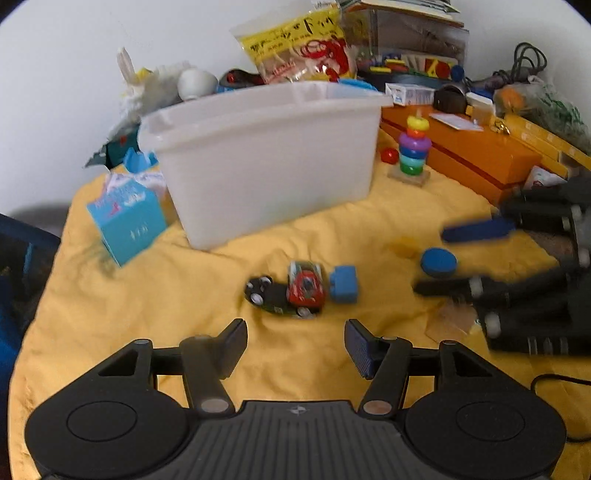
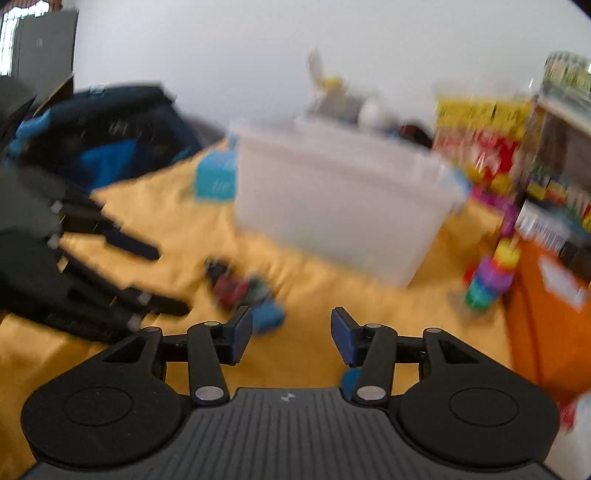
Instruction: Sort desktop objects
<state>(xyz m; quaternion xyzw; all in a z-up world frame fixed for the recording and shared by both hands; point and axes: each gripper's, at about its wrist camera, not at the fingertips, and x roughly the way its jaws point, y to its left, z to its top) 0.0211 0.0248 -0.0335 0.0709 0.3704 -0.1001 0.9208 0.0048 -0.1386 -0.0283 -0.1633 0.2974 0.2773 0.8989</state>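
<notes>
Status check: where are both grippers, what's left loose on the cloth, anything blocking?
Left gripper and right gripper: jaws open, empty. Toy cars, blue block, blue disc loose on yellow cloth. White bin behind; nothing blocking.

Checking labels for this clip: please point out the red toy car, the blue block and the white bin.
red toy car (image 1: pixel 306 287), left wrist view, on its roof
blue block (image 1: pixel 344 284), left wrist view, on its front face
white bin (image 1: pixel 266 166), left wrist view, on its front wall

You have a yellow cloth (image 1: pixel 166 314) spread beneath everything. Right of it lies a long orange box (image 1: pixel 465 151) and, past that, stacked books (image 1: pixel 406 22). A dark blue bag (image 2: pixel 110 147) sits off the cloth's left edge, and a white wall (image 1: pixel 74 74) rises behind
</notes>
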